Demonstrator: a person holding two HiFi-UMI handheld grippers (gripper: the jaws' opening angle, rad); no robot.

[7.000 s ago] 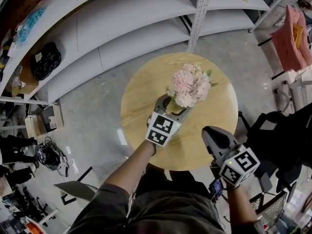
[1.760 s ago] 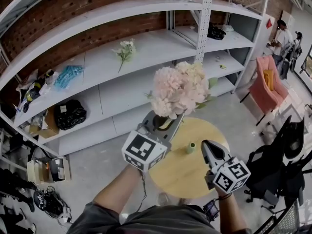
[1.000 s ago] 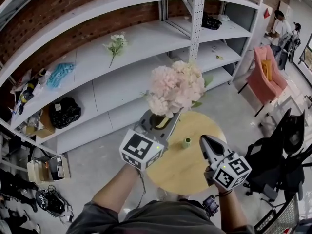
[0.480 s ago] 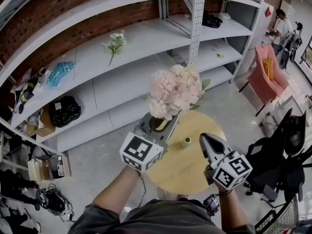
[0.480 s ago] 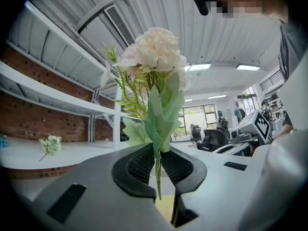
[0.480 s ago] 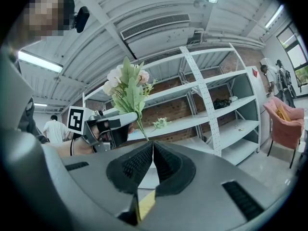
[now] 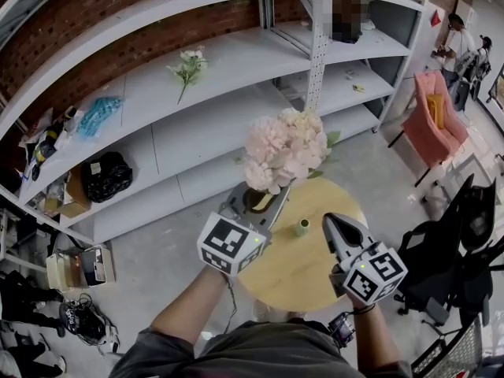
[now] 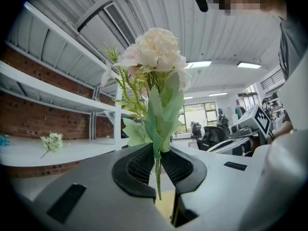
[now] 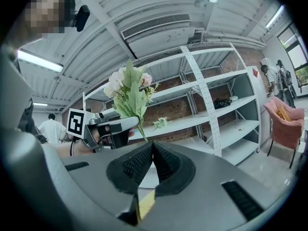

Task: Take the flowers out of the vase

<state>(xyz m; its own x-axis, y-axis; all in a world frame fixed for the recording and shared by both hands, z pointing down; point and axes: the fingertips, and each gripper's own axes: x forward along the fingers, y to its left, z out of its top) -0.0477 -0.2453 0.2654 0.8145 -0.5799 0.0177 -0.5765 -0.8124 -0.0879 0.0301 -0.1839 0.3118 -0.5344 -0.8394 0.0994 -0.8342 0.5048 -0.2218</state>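
A bunch of pale pink flowers [image 7: 285,150] with green leaves is held up in the air, well above the round wooden table [image 7: 303,270]. My left gripper [image 7: 256,203] is shut on its thin green stem [image 8: 157,170]; the blooms [image 8: 156,49] rise straight above the jaws. A small green vase [image 7: 302,228] stands on the table with nothing in it, below and right of the bunch. My right gripper [image 7: 334,233] hovers over the table's right side, shut with nothing between its fingers [image 9: 153,154]. From the right gripper view the flowers [image 9: 129,89] and the left gripper [image 9: 107,127] show at the left.
Long grey shelves [image 7: 205,124] against a brick wall run behind the table. One shelf carries another small white flower sprig [image 7: 187,63]. A pink chair [image 7: 438,116] and black office chairs [image 7: 465,235] stand at the right. People [image 7: 458,47] are at the far right.
Several seconds ago the bunch stood low over the table; now it is lifted clear of the vase. Over the last second both grippers have barely shifted.
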